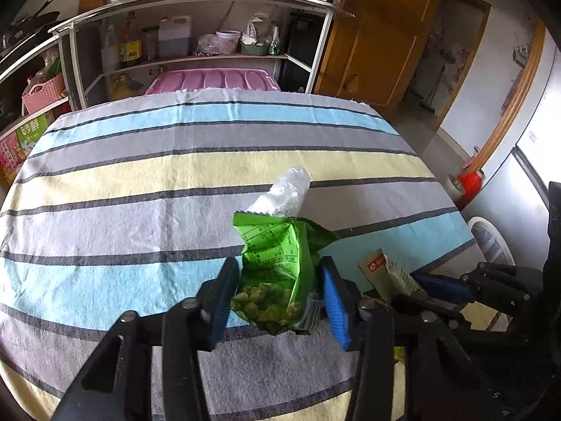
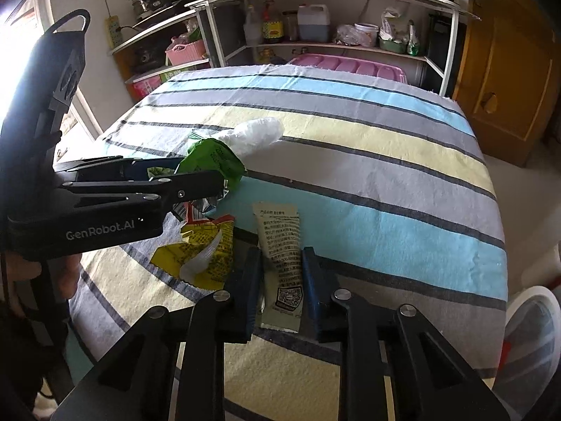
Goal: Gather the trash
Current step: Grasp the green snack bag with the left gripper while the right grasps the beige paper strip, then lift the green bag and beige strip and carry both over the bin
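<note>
The green snack packet (image 1: 277,263) sat crumpled on the striped table (image 1: 140,175), gripped between the pads of the left claw (image 1: 278,294). Just beside it, the right claw (image 2: 280,280) was clamped on a beige wrapper (image 2: 282,256). A yellow wrapper (image 2: 203,249) and a clear plastic bag (image 2: 256,135) lay near.

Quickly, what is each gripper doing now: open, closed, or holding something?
Left gripper: closed on the green snack bag.
Right gripper: closed on the beige sachet.
</note>
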Available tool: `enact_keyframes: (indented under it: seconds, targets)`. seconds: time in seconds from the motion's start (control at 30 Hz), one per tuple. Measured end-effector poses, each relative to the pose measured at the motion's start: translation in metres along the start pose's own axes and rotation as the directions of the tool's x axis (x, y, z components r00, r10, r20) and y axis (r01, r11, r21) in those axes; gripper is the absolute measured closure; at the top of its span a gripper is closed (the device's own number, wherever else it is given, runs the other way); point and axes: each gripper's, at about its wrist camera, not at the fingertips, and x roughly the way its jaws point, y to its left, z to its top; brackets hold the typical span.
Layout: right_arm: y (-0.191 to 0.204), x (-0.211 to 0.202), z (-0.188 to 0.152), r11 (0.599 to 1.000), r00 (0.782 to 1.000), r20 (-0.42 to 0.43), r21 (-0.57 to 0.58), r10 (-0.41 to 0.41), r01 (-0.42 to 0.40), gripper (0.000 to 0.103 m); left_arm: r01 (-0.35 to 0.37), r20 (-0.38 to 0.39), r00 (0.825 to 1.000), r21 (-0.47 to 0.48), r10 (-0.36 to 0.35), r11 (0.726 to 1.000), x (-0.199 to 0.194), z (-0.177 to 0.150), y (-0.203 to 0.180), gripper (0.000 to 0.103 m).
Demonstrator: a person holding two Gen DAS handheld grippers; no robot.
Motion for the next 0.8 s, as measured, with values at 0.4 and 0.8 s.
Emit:
enact_keyframes:
  seconds: [0.4, 0.8]
  targets:
    - [-0.003, -0.006, -0.002, 1.0, 1.0, 0.023, 0.01, -0.017, 0.017, 0.08, -0.018, 0.023, 1.0, 0.022, 0.017, 1.0, -0.008, -0.003, -0.005, 0.061]
    - [-0.01, -0.03, -0.005, 0.998, 0.996, 0.082, 0.055, -0.018, 0.014, 0.08, -0.024, 0.07, 0.997, 0.051, 0.02, 0.998, -0.034, -0.005, -0.017, 0.061]
